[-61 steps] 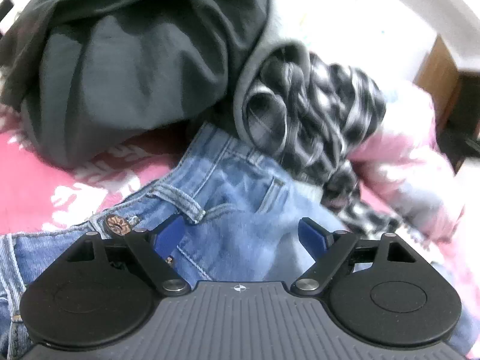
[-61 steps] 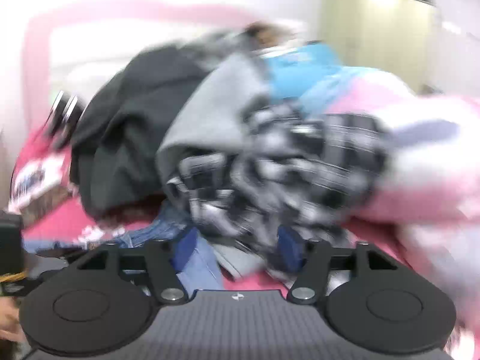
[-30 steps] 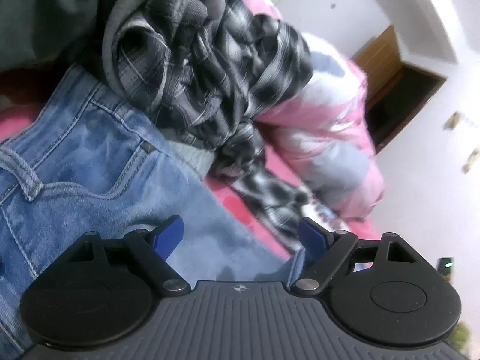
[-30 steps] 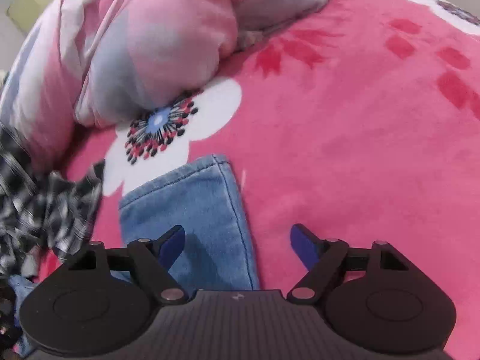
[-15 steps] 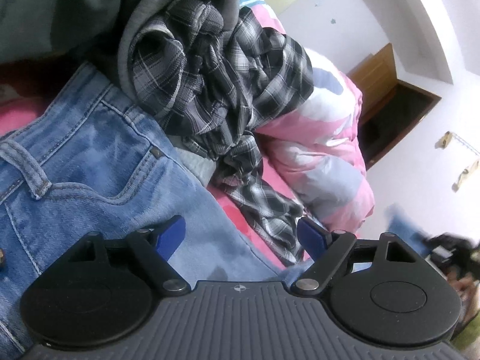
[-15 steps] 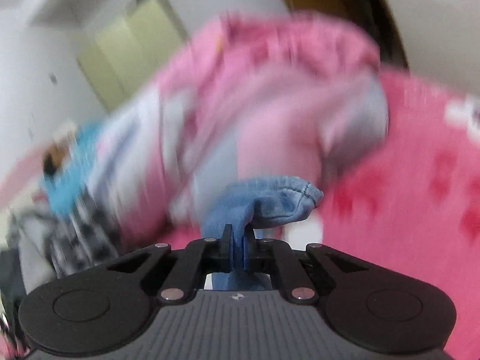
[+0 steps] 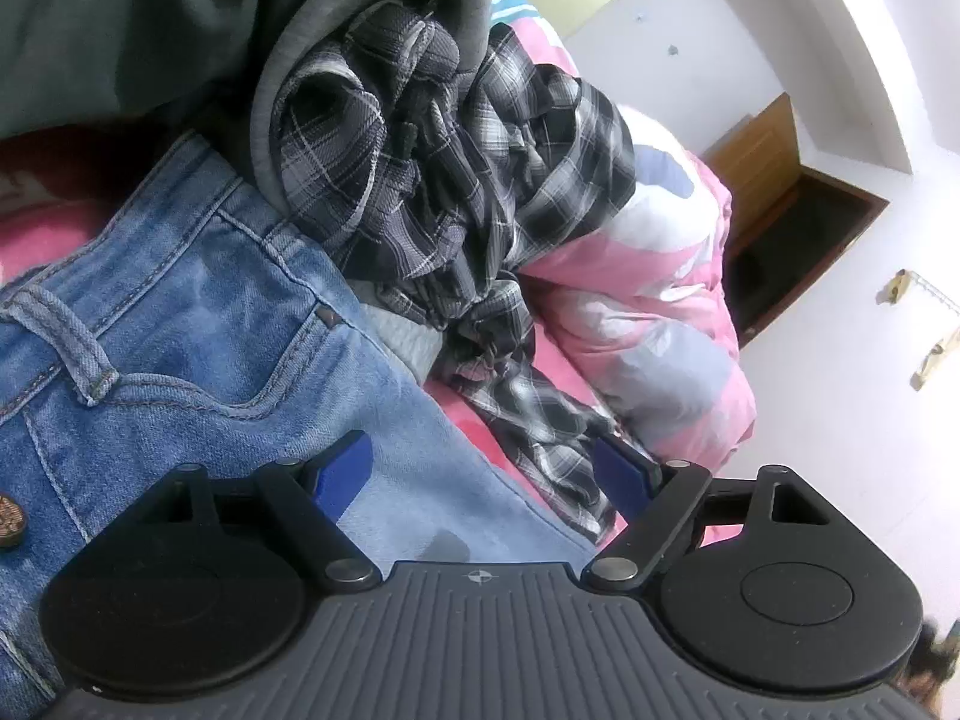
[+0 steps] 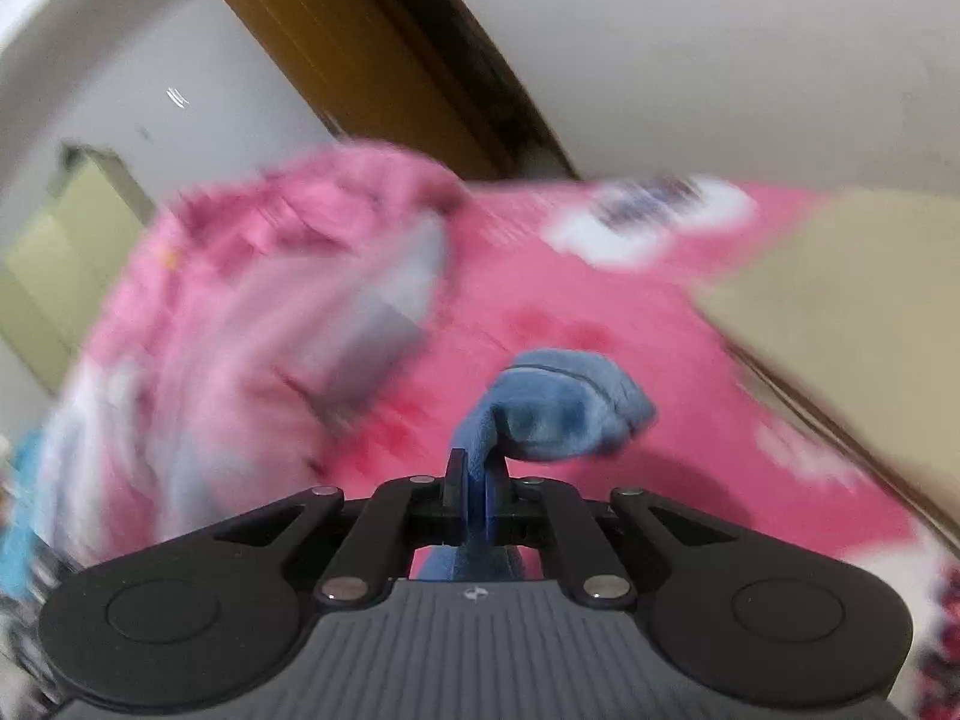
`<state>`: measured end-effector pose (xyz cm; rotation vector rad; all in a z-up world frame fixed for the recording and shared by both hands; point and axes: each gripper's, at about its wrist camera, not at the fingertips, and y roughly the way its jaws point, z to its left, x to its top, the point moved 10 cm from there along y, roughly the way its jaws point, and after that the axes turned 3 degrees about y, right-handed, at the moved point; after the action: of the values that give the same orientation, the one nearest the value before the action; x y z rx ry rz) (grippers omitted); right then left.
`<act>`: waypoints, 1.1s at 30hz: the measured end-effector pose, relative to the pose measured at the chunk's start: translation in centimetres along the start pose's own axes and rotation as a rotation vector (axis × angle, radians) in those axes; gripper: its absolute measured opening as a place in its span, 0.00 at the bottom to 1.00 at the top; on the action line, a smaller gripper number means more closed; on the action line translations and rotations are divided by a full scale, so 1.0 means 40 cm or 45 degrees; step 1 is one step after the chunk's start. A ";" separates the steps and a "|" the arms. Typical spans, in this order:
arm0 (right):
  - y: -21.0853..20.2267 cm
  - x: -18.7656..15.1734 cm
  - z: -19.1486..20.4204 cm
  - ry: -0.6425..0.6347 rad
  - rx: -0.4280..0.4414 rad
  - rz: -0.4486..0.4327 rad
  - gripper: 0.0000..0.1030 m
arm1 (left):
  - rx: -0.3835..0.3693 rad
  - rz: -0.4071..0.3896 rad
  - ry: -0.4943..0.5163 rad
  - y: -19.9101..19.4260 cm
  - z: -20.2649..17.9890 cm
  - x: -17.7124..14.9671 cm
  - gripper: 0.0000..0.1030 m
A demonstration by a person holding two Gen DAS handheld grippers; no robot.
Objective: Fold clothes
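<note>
- Lying spread on pink bedding [image 7: 36,240]: blue jeans [image 7: 198,324], waistband, belt loop and pocket seam uppermost; metal button [image 7: 9,521] at left edge.
- Hovering low over denim: left gripper [image 7: 483,471], blue pads wide apart, nothing between them.
- Clamped fully on bunched jeans hem [image 8: 558,408]: right gripper [image 8: 477,489], cloth raised clear above bedding; view heavily blurred.
- Piled just beyond jeans: plaid shirt [image 7: 456,168], touching them, under grey hoodie [image 7: 180,24].
- Heaped beside shirt: pink and white quilt [image 7: 648,300]; wooden door [image 7: 762,156] in wall behind.
</note>
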<state>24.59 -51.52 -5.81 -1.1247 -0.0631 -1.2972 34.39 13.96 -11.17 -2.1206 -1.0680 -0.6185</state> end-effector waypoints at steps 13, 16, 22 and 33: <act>-0.165 -0.009 0.093 -0.347 -0.188 -0.171 0.61 | -0.036 -0.024 -0.059 -0.014 0.003 0.007 0.80; -0.142 -0.077 0.290 -0.537 0.059 -0.124 0.70 | -0.052 -0.038 -0.093 -0.021 0.008 0.013 0.80; -0.035 -0.444 0.705 -1.097 0.623 0.230 0.78 | -0.054 -0.064 -0.134 -0.031 0.023 0.028 0.80; 0.223 -0.849 0.989 -1.363 0.899 0.733 0.69 | 0.024 -0.106 -0.116 -0.026 0.060 0.060 0.79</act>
<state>40.79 -1.51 -11.73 -0.9770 -0.8531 -0.0219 35.11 17.40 -10.79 -2.1141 -1.2124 -0.5532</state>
